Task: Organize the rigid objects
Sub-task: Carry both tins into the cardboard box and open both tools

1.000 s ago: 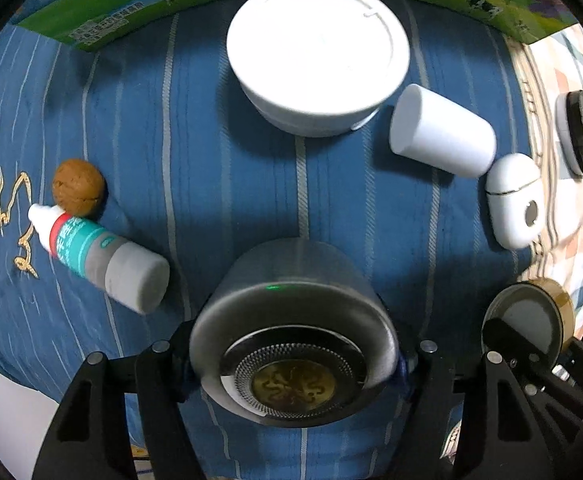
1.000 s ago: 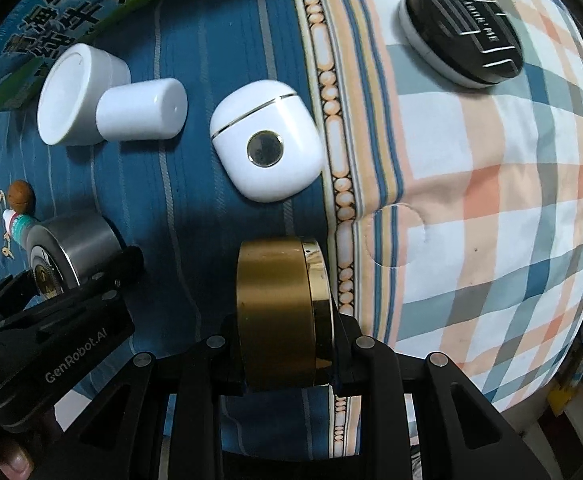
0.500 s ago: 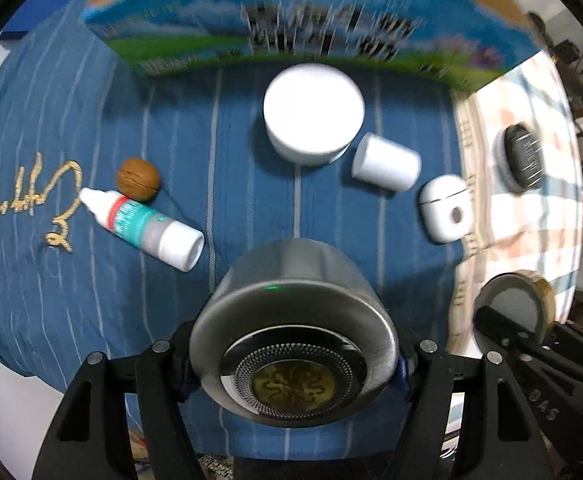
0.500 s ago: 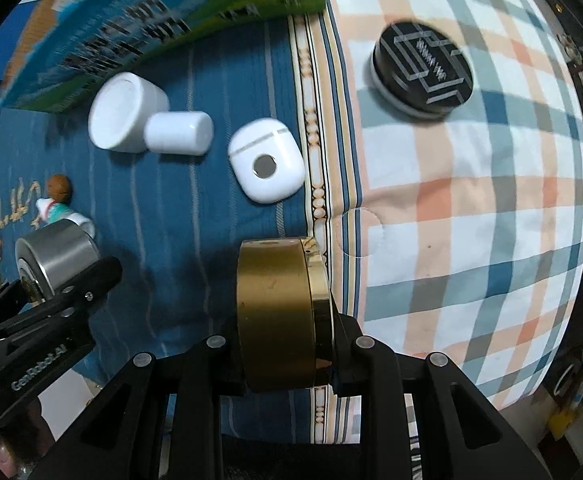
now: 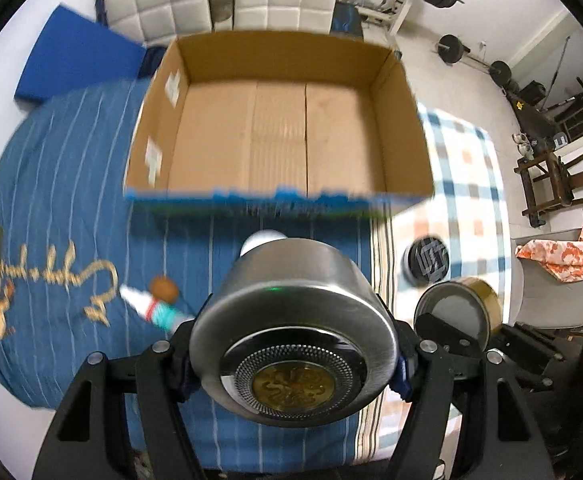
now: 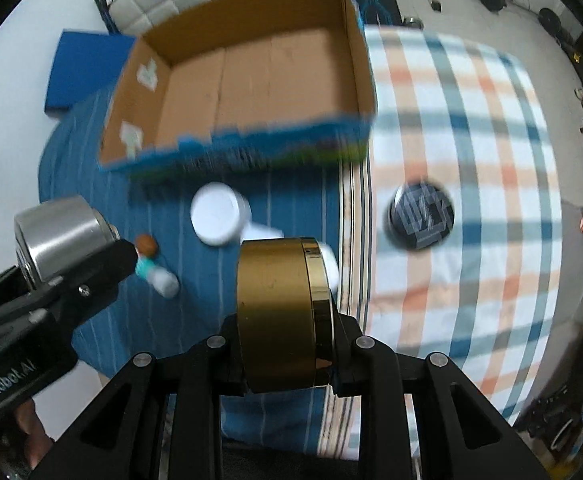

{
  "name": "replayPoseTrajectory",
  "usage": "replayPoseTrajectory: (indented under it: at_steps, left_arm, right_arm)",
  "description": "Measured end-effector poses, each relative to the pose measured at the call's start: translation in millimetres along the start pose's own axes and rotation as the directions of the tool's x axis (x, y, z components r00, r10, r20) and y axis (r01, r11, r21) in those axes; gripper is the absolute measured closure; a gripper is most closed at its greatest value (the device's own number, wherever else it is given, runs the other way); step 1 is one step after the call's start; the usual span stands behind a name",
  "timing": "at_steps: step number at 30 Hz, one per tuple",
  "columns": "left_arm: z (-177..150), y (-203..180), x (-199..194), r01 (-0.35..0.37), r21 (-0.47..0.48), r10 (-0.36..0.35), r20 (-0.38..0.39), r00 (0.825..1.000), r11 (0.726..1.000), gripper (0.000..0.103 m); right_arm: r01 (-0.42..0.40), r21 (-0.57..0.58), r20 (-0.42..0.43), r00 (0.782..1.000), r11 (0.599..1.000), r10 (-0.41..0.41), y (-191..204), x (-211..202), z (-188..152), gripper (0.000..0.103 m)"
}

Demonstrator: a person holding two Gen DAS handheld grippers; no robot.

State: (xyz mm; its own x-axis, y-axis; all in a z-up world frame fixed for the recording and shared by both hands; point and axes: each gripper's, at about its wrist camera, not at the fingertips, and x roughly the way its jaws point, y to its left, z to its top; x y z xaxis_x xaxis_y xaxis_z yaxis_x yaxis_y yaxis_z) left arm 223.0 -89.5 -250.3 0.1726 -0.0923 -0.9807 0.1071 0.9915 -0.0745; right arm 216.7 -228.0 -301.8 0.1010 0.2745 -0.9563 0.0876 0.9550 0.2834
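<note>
My left gripper (image 5: 293, 364) is shut on a silver metal tin (image 5: 295, 328) with a gold emblem on its face, held high above the bed. My right gripper (image 6: 285, 356) is shut on a gold round tin (image 6: 283, 316), also held high. Each shows in the other view: the gold tin in the left wrist view (image 5: 457, 316), the silver tin in the right wrist view (image 6: 61, 236). An open cardboard box (image 5: 279, 140) with a bare floor lies ahead on the bed; the right wrist view shows it too (image 6: 243, 84).
On the blue striped cover lie a white jar (image 6: 217, 218), a walnut (image 5: 164, 288) and a small teal-banded bottle (image 5: 151, 308). A black round compact (image 6: 421, 216) sits on the plaid blanket. Gym weights and a wooden chair (image 5: 559, 184) stand beyond the bed.
Both grippers have risen far above the bed with their tins. The view has pulled back so the box's open inside and the room now show. The items on the bed look smaller.
</note>
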Motion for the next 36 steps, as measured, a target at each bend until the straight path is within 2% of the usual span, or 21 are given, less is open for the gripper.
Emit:
replayPoseTrajectory:
  at_steps: [5,10,15,20,23,26,36]
  left_arm:
    - [57,17,7,-0.006,0.028,0.005,0.017,1.0,1.0,0.034]
    - [112,40,29,-0.021,0.058,0.021,0.005,1.0,0.998,0.034]
    - [163,58,67,-0.023,0.067,0.025,-0.042,0.999,0.997,0.034]
    - [211,73,125,0.023,0.046,-0.016,-0.143,0.99,0.999,0.034]
    - [230,73,158,0.046,0.042,-0.037,-0.203,0.979,0.998,0.034]
    - [248,74,194,0.081,0.02,-0.073,-0.273,0.959,0.997,0.034]
    - [271,72,244,0.091,-0.011,-0.089,-0.347,0.934,0.996,0.034]
  right_arm:
    - [0.048,0.014,0.076,0.996,0.999,-0.049,18,-6,58,0.075]
    - [0.091,0.034,0.099,0.991,0.995,-0.094,31,3,116,0.075]
    - [0.123,0.035,0.076,0.989,0.992,-0.126,41,47,173,0.075]
    - [0.146,0.03,0.028,0.989,0.989,-0.147,40,101,217,0.075]
    - [0.138,0.048,-0.008,0.99,0.989,-0.138,30,130,244,0.075]
    - [0.136,0.064,-0.038,0.99,0.989,-0.134,19,153,262,0.074]
    - [0.119,0.099,-0.103,0.989,0.988,-0.108,-6,198,299,0.074]
